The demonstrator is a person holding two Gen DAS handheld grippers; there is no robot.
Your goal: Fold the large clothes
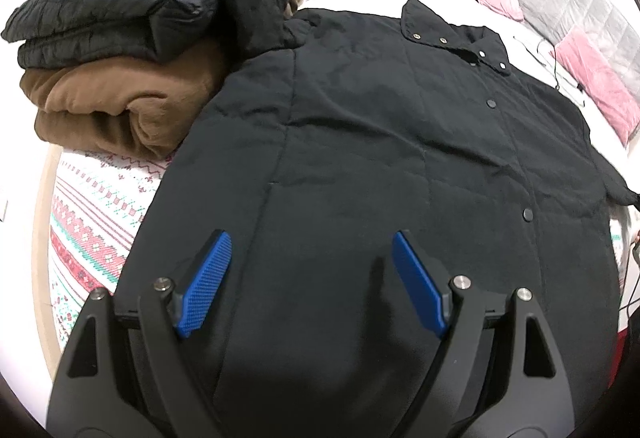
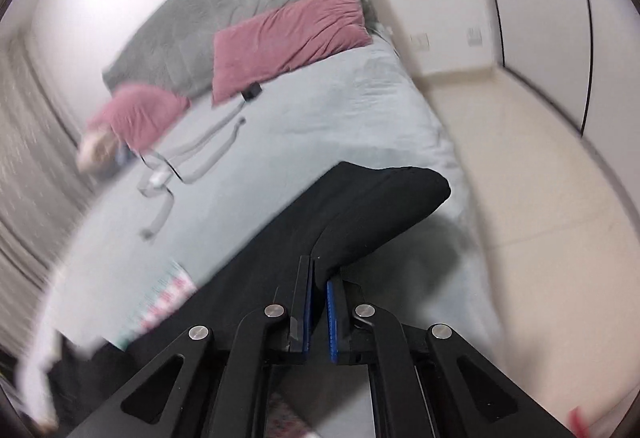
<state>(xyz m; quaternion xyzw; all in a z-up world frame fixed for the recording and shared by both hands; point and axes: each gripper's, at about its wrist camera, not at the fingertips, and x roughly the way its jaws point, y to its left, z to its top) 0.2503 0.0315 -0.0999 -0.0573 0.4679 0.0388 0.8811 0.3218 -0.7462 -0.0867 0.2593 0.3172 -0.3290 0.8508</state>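
A large black quilted coat (image 1: 380,142) lies spread flat on the bed, snap buttons and collar toward the far right. My left gripper (image 1: 310,246) is open and empty, hovering just above the coat's lower part. In the right wrist view my right gripper (image 2: 319,278) is shut on a black sleeve or edge of the coat (image 2: 372,206) and holds it lifted above the bed. The view is blurred by motion.
A stack of folded clothes, black (image 1: 120,14) over brown (image 1: 120,106), sits at the far left beside the coat. A patterned blanket (image 1: 96,222) covers the bed's left. Pink pillows (image 2: 288,38) and a grey headboard (image 2: 240,6) lie beyond. Cables (image 2: 192,158) lie on the sheet. The floor (image 2: 520,178) is to the right.
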